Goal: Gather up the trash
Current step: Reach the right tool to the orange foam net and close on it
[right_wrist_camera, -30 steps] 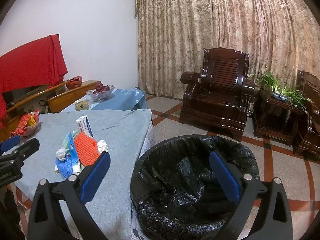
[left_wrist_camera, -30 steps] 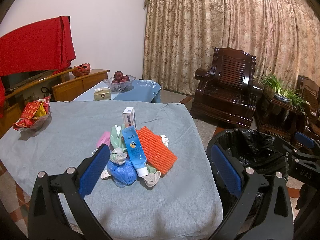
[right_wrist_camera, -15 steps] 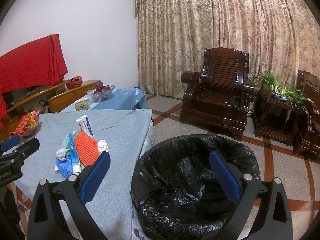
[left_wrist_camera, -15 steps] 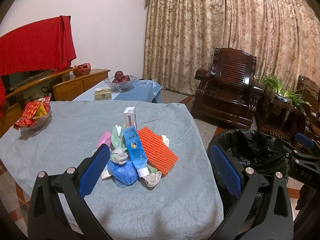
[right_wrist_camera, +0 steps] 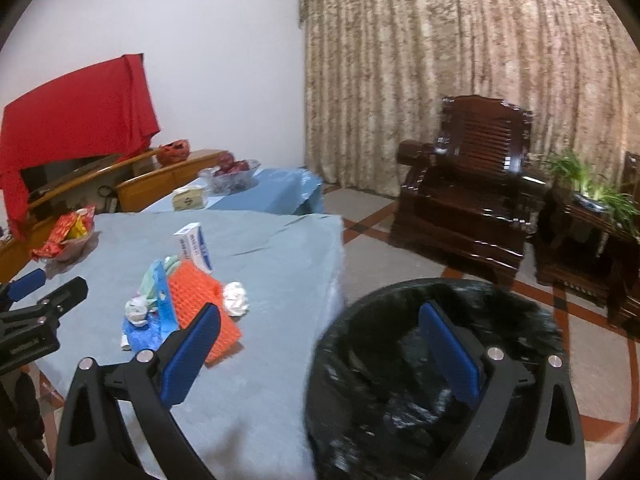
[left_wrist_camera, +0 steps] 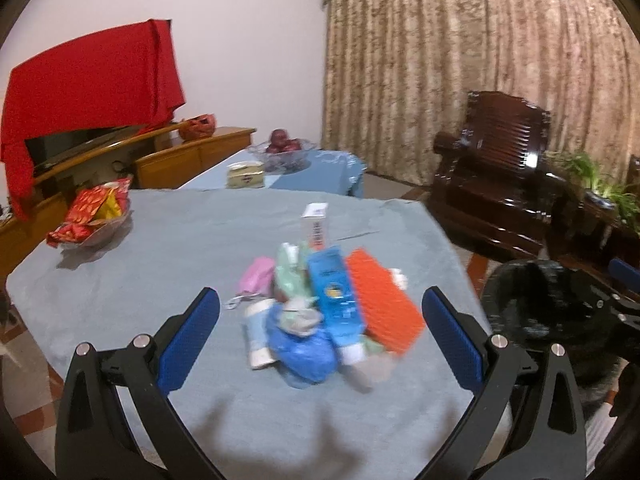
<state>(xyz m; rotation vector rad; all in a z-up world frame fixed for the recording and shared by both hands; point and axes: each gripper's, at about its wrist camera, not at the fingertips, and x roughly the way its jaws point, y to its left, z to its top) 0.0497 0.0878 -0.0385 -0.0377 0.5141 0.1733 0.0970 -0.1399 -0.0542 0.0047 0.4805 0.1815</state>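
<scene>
Because the trash [left_wrist_camera: 320, 316] is heaped on the surface [left_wrist_camera: 168, 264], both hand-held grippers, left [left_wrist_camera: 320, 336] and right [right_wrist_camera: 320, 348], are being held spread and empty, the right above the bin [right_wrist_camera: 432, 384].

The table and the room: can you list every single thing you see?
table: one, blue-grey cloth, centre
trash pile: one, mixed colours, on the table
orange mesh: one, in the pile
blue tube: one, in the pile
small box: one, white-blue, upright behind the pile
snack bowl: one, red packets, far left
trash bin: one, black bag, beside the table
armchair: one, dark wood, by the curtain
left gripper: open, over the pile
right gripper: open, near the bin
</scene>
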